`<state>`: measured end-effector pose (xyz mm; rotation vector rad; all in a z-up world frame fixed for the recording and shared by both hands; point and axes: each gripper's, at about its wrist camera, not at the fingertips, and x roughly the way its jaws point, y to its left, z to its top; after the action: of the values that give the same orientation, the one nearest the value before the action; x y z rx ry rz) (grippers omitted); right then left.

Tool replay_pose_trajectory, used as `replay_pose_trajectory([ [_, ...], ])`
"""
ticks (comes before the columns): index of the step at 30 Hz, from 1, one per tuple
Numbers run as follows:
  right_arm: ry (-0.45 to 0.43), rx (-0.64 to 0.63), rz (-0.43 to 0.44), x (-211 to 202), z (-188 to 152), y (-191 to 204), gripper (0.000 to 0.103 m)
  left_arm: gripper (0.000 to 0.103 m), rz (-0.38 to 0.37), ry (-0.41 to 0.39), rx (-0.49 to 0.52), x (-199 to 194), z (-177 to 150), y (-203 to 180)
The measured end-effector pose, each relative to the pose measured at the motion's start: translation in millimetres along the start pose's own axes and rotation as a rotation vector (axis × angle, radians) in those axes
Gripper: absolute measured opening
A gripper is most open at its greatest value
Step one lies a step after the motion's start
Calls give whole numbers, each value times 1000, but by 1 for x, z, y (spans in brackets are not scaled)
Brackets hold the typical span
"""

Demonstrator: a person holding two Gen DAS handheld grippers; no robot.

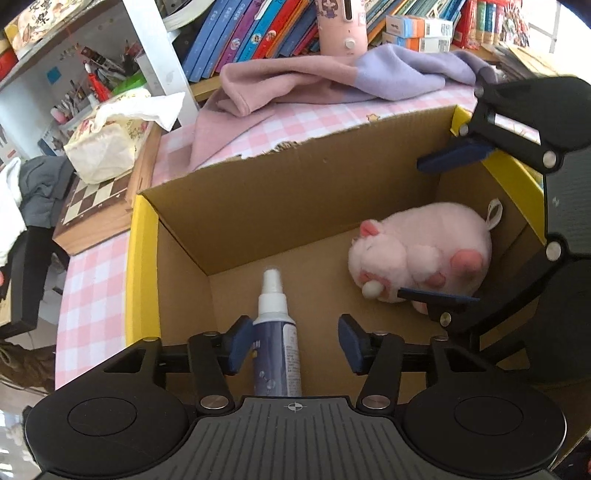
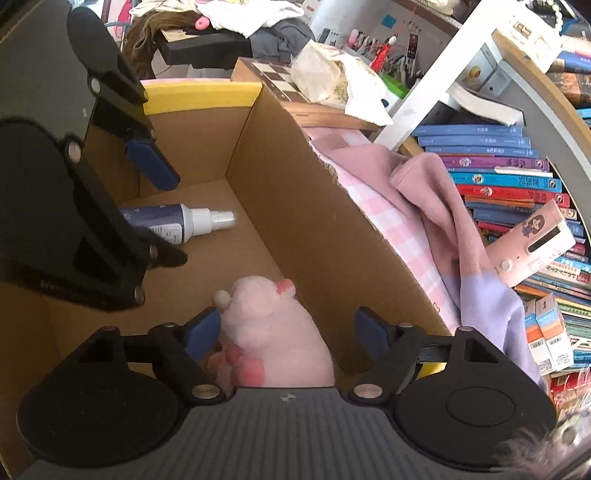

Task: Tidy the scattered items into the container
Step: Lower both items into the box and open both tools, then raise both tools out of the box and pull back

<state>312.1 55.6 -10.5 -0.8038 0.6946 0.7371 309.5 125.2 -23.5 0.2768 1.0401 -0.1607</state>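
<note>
A cardboard box [image 1: 258,206] with yellow flaps sits on a pink checked cloth. A blue and white spray bottle [image 1: 275,332] lies on the box floor between the fingers of my left gripper [image 1: 297,341], which is open and leaves a gap on the bottle's right side. A pink plush toy [image 1: 421,253] lies at the box's right side. My right gripper [image 2: 290,334] is open around the plush [image 2: 269,339], its left pad touching it. The bottle also shows in the right wrist view [image 2: 177,221], as does the left gripper [image 2: 155,206]. The right gripper shows in the left wrist view [image 1: 448,225].
A pink and lilac garment [image 1: 332,81] lies behind the box. A tissue pack [image 1: 107,144] rests on a wooden chessboard box [image 1: 99,206] at the left. Books [image 1: 258,33] and a pink device [image 1: 341,26] line the back.
</note>
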Motion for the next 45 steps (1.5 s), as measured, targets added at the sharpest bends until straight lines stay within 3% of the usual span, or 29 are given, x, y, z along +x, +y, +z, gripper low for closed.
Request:
replay_pose_trajectory([
  [10, -16, -47, 13, -1, 11, 15, 81, 56, 37, 18, -27, -3, -9, 9],
  [16, -28, -49, 36, -6, 12, 14, 95, 69, 78, -21, -20, -11, -10, 7],
  [18, -47, -51, 23, -10, 10, 15, 96, 82, 114, -52, -19, -18, -12, 5],
  [23, -108, -32, 4, -32, 3, 15, 99, 92, 115, -156, -77, -46, -17, 7],
  [34, -274, 104, -62, -103, -9, 8, 100, 96, 140, -420, -116, -128, -35, -15],
  [45, -390, 161, -150, -175, -33, 42, 100, 96, 170, -550, -201, -194, -83, -39],
])
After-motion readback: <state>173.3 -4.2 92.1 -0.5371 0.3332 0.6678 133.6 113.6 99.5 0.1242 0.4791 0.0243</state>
